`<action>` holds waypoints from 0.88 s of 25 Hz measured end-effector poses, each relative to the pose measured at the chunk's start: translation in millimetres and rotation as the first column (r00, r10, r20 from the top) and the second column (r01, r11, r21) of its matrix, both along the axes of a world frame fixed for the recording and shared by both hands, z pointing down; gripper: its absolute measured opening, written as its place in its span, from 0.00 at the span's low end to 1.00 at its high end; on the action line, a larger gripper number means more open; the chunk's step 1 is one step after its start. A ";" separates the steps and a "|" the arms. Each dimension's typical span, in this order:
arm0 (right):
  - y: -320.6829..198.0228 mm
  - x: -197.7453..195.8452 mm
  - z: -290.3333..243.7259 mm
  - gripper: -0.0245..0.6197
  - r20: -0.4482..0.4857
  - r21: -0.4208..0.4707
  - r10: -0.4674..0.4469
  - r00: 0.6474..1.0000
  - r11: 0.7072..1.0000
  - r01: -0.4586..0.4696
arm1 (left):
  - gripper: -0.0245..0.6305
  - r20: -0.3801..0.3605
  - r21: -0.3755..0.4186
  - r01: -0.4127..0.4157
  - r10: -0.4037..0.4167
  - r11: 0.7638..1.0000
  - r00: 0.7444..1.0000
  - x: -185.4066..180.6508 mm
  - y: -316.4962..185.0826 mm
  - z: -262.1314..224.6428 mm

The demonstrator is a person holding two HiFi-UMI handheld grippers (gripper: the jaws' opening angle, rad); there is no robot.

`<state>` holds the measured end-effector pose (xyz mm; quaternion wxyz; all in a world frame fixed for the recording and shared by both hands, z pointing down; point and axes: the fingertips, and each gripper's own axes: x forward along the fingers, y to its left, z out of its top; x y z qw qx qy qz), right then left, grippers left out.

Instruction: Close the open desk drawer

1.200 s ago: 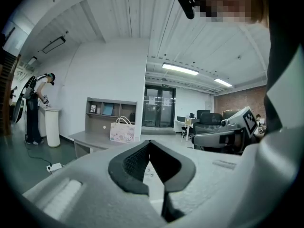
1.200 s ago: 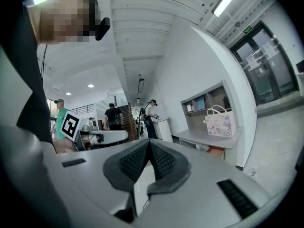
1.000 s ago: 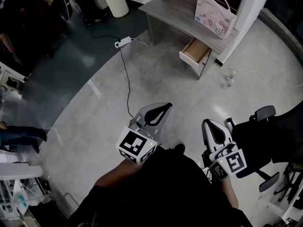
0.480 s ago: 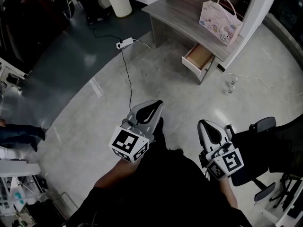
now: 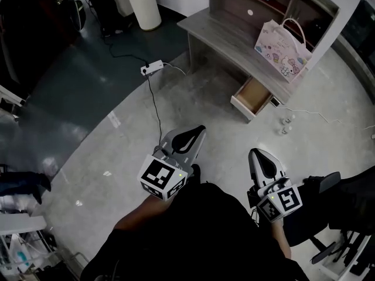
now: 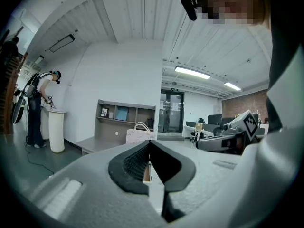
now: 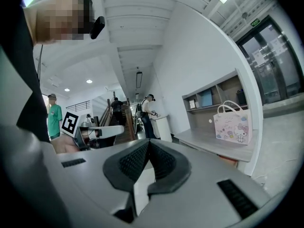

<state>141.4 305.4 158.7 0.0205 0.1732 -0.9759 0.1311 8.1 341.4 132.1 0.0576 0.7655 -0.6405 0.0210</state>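
The grey desk [image 5: 228, 31] stands at the upper right of the head view. Its wooden drawer [image 5: 252, 98] is pulled out over the floor. A pink paper bag [image 5: 282, 42] sits on the desk top above the drawer. My left gripper [image 5: 199, 130] and right gripper [image 5: 259, 154] are held side by side over the floor, well short of the drawer, both shut with nothing between the pads. The left gripper view looks along its own shut left gripper [image 6: 148, 142] at the desk [image 6: 92, 144] and bag [image 6: 138, 134]. Past the shut right gripper [image 7: 148, 143] in its own view are the bag [image 7: 232, 125] and drawer [image 7: 229, 161].
A white power strip [image 5: 150, 68] and its black cable [image 5: 156, 107] lie on the floor left of the desk. A white bin [image 5: 139, 2] stands at the back. A loose plug and cord [image 5: 285, 123] lie right of the drawer. A dark office chair [image 5: 328, 206] is by my right side.
Both grippers have been carried forward across the floor toward the desk. The desk and open drawer now sit lower and larger in the head view. The jaws stay shut.
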 end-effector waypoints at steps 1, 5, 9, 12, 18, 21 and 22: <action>-7.0 -15.5 -2.0 0.06 0.001 0.000 0.004 1.000 1.000 -0.004 | 0.05 0.000 0.000 -0.006 0.006 1.000 1.000 -14.8 -7.5 -1.1; -29.8 -65.4 -2.7 0.06 -0.006 -0.006 0.032 0.999 0.999 -0.032 | 0.05 0.000 -0.014 -0.043 0.043 0.999 0.999 -61.5 -33.4 2.5; -48.8 -91.6 2.6 0.06 -0.026 -0.037 0.061 0.998 0.997 -0.062 | 0.05 -0.029 -0.043 -0.086 0.085 0.995 0.996 -85.6 -61.4 13.1; -69.0 -100.3 13.4 0.06 -0.045 -0.065 0.084 0.995 0.994 -0.087 | 0.05 -0.046 -0.063 -0.139 0.136 0.988 0.990 -85.4 -88.2 24.9; -124.2 -112.8 36.2 0.06 -0.048 -0.122 0.117 0.992 0.985 -0.122 | 0.05 -0.069 -0.100 -0.217 0.211 0.971 0.975 -80.0 -154.5 42.2; -163.3 -119.2 49.5 0.06 -0.060 -0.137 0.125 0.990 0.982 -0.132 | 0.05 -0.057 -0.119 -0.247 0.242 0.962 0.969 -80.5 -195.0 45.5; -177.2 -120.5 56.0 0.06 -0.079 -0.140 0.129 0.988 0.980 -0.139 | 0.05 -0.052 -0.123 -0.253 0.249 0.960 0.967 -81.9 -208.8 45.6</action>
